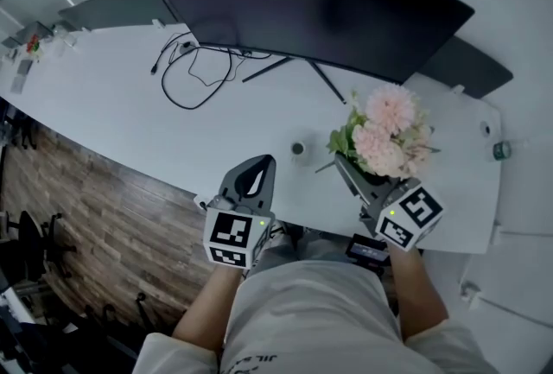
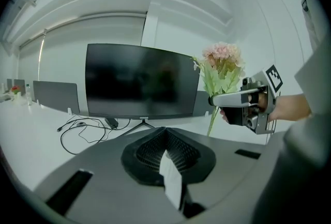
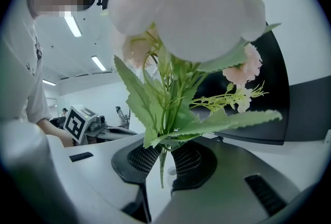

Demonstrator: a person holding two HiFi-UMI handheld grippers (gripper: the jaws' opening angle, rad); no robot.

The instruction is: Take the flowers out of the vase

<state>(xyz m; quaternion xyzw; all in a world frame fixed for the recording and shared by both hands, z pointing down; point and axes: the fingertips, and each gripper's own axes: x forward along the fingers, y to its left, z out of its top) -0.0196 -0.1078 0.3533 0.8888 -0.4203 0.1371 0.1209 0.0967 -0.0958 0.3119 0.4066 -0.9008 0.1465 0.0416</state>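
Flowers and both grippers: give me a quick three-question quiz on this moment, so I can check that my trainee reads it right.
1. True or false: the right gripper is clamped on the stems of the flowers.
2. What is between the jaws of the left gripper? A) a cable B) nothing, they are shut on each other C) a leaf
3. Fill in: behind the flowers, on the white table, stands a dark curved ____.

Key: 1 true; 2 B; 3 monitor.
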